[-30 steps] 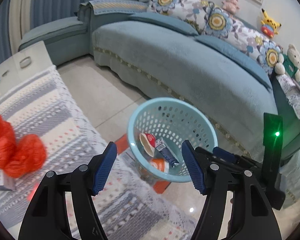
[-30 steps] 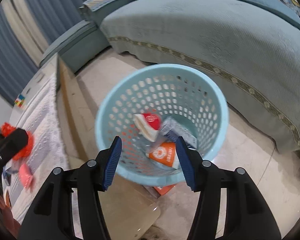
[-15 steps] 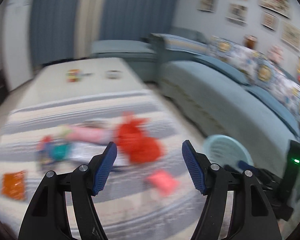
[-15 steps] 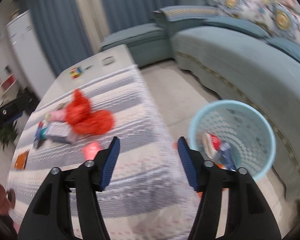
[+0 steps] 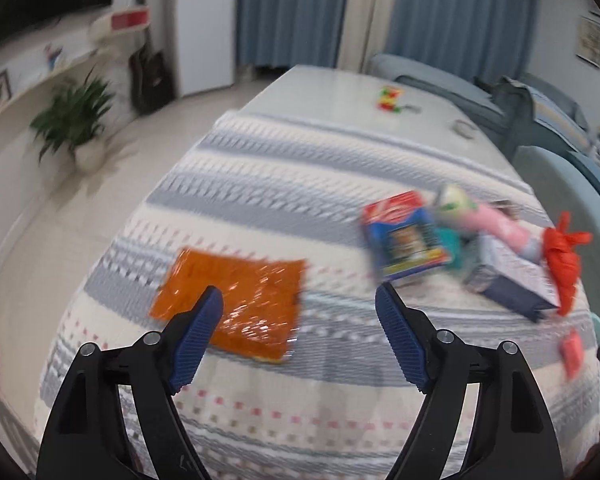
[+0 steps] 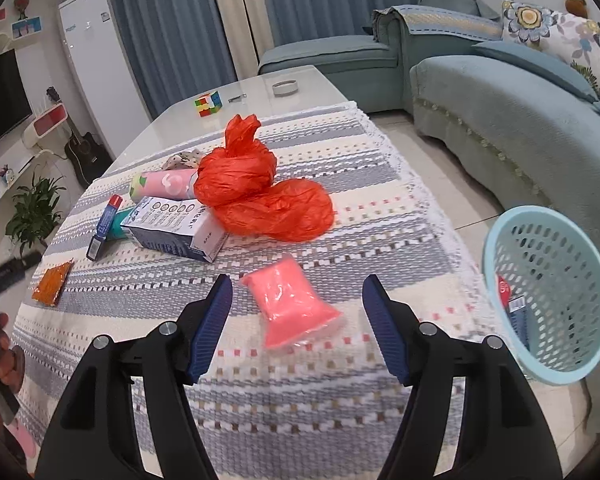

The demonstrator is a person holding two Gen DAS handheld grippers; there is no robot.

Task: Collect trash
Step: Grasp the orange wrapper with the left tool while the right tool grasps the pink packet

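Note:
Trash lies on a striped tablecloth (image 6: 380, 208). My left gripper (image 5: 298, 300) is open and empty just short of an orange foil wrapper (image 5: 236, 300). My right gripper (image 6: 296, 286) is open and empty, with a pink packet (image 6: 292, 304) lying between its tips. Behind it are a red plastic bag (image 6: 260, 188), a white and blue carton (image 6: 176, 228), a pink tube (image 6: 164, 182) and a small blue box (image 6: 104, 224). The light blue basket (image 6: 552, 292) stands on the floor at the right and holds some trash.
A colour cube (image 6: 208, 103) and a tape roll (image 6: 285, 87) sit on the bare far end of the table. A teal sofa (image 6: 520, 120) runs along the right. A potted plant (image 5: 76, 120) and a guitar (image 6: 86, 148) stand at the left.
Both grippers have swung from over the basket back to the table. The left now faces the orange wrapper, the right the pink packet. Both stay open.

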